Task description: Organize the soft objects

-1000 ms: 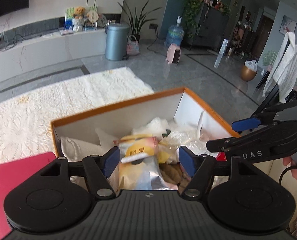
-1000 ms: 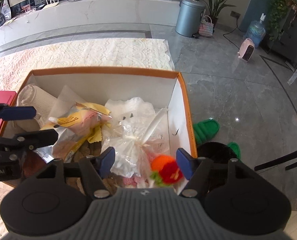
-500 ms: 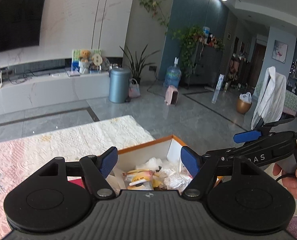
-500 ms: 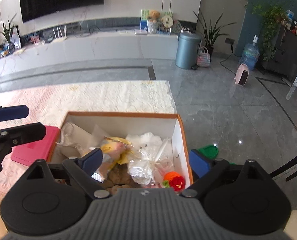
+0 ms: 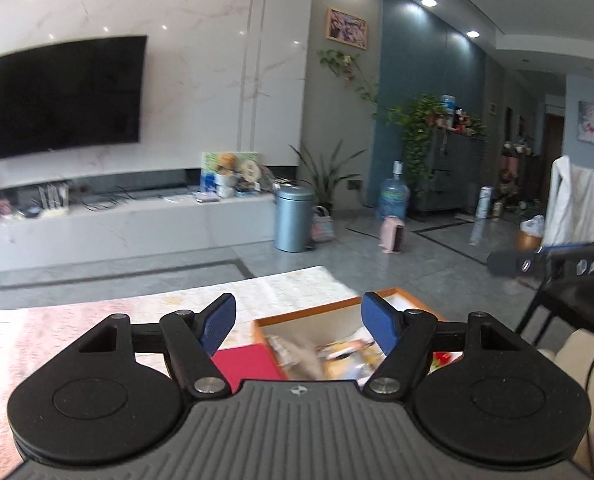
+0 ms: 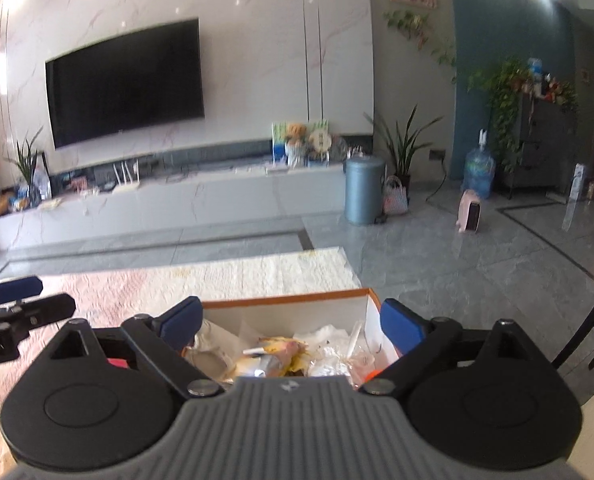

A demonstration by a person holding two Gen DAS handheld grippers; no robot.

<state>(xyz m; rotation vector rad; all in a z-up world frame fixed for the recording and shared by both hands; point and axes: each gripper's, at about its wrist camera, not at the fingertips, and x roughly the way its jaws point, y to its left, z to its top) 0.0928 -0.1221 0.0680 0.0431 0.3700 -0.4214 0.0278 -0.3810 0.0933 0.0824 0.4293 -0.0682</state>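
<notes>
seemingly between picks: both the left gripper (image 5: 298, 322) and right gripper (image 6: 290, 324), whose jaws have just been opening, stand spread and empty above the orange-rimmed box (image 6: 289, 307); soft packets (image 6: 275, 354) lie inside it. next likely calls for finding another item.

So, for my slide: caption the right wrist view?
Right gripper, fingers open and empty, above the orange-rimmed box of soft items.

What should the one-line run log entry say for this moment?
left gripper: open, empty | right gripper: just opened, empty | box: filled, below both
</notes>
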